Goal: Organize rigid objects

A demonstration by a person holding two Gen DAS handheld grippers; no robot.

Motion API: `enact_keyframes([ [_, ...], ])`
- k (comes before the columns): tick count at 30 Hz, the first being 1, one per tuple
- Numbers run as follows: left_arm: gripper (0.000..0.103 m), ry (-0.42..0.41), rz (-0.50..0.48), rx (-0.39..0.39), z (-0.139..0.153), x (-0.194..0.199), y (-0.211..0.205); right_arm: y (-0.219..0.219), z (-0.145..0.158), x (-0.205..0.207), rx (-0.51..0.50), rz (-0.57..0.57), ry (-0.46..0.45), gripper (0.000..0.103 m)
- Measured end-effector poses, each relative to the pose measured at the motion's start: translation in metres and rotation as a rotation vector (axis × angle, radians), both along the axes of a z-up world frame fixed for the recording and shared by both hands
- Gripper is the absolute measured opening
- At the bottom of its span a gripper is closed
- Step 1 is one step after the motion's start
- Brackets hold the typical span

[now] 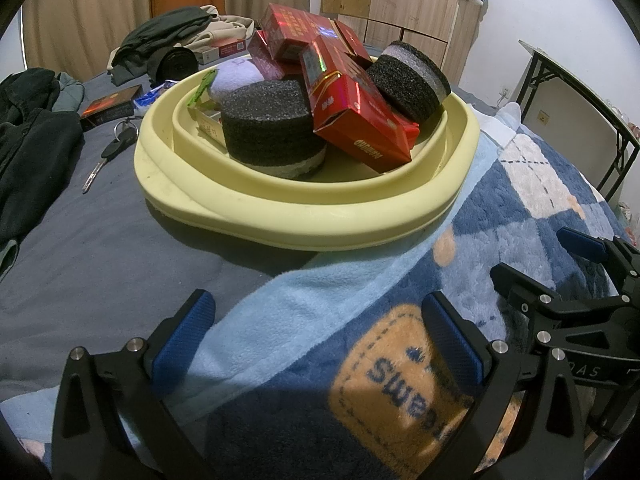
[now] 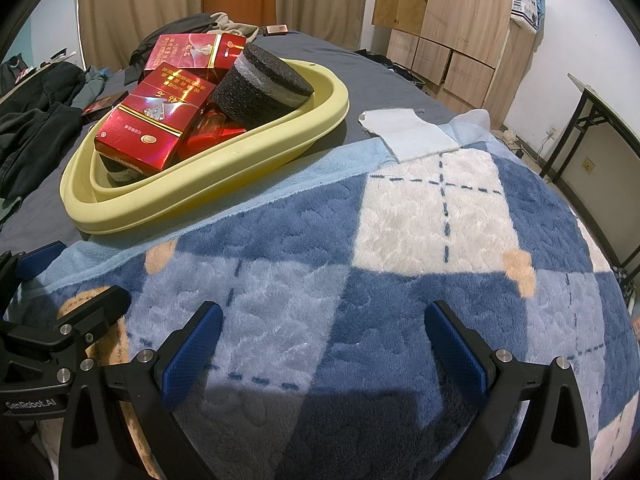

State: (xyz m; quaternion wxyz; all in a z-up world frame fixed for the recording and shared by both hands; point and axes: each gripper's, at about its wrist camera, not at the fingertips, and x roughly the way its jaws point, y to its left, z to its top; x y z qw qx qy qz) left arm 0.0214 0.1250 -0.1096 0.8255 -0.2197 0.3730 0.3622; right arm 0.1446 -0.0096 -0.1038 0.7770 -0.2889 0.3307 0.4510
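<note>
A pale yellow basin [image 1: 280, 224] [image 2: 200, 184] sits on the bed, piled with rigid items. Inside are several red boxes [image 1: 356, 120] [image 2: 152, 128], two black foam discs [image 1: 268, 120] [image 1: 408, 80], one of them also in the right wrist view [image 2: 264, 84], and a lavender rounded thing [image 1: 236, 74]. My left gripper [image 1: 316, 320] [image 2: 76, 276] is open and empty, hovering low over the blanket in front of the basin. My right gripper [image 2: 324, 320] [image 1: 540, 258] is open and empty too, just right of the left one, over the checked blanket.
A blue checked fleece blanket [image 2: 400, 240] covers the near bed. Keys [image 1: 112, 152], a dark box [image 1: 108, 106] and dark clothes [image 1: 36, 148] lie left of the basin. A white cloth [image 2: 412, 132] lies to its right. A folding table [image 2: 608, 120] and wardrobe [image 2: 452, 20] stand beyond.
</note>
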Motion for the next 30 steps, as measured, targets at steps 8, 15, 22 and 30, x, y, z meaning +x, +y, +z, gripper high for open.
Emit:
enact_keyframes([
  [8,0.103,0.0,0.0,0.0,0.0,0.0,0.0001,0.0001,0.0,0.0,0.0,0.0,0.0,0.103],
  [15,0.103,0.0,0.0,0.0,0.0,0.0,0.0,0.0001,-0.0001,0.0,0.0,0.0,0.0,0.103],
  [22,0.103,0.0,0.0,0.0,0.0,0.0,0.0,0.0001,0.0,0.0,0.0,0.0,0.0,0.103],
  [30,0.103,-0.002,0.0,0.001,0.0035,0.0003,0.0018,0.0,0.0,0.0,0.0,0.0,0.0,0.103],
])
